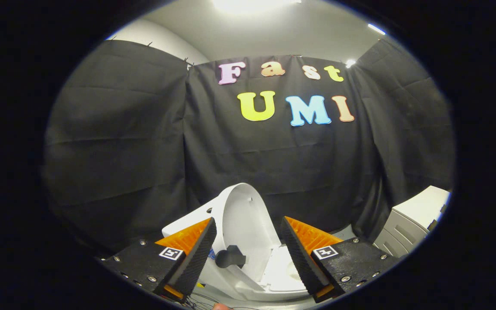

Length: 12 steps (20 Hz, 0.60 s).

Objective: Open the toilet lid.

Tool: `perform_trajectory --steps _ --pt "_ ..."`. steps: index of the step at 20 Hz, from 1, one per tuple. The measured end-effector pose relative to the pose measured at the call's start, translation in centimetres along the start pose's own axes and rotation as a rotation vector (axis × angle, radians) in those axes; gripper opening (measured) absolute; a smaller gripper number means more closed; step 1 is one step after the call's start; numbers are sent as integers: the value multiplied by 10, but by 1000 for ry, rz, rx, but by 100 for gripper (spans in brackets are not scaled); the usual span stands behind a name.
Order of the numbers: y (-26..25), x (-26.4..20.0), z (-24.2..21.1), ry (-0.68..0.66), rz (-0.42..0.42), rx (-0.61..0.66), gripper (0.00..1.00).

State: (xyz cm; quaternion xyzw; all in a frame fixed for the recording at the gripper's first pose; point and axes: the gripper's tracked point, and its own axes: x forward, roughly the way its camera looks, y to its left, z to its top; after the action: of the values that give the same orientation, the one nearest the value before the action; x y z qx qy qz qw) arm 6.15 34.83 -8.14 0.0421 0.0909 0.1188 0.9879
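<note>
The white toilet lid [246,224] stands raised, nearly upright, leaning back toward the white tank [187,221] behind it. A small dark tab [230,257] sticks out from the lid's inner face near its lower part. Below and to the right of the lid lies the white seat and bowl rim [280,275]. My gripper [248,230] is open, its orange-and-black fingers [198,249] on either side of the lid and not touching it. Nothing is held between them.
Black cloth walls close in the booth behind and on both sides of the toilet. A white cabinet with drawers [411,219] stands to the right, beyond the right finger. Thin cables [207,301] lie on the floor near the toilet's base.
</note>
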Motion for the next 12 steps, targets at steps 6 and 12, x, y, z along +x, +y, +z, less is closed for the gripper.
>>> perform_trajectory --steps 6,12 --pt "-70 -14 48 -48 -6 -27 94" --pt "-143 -36 87 -116 25 37 93"
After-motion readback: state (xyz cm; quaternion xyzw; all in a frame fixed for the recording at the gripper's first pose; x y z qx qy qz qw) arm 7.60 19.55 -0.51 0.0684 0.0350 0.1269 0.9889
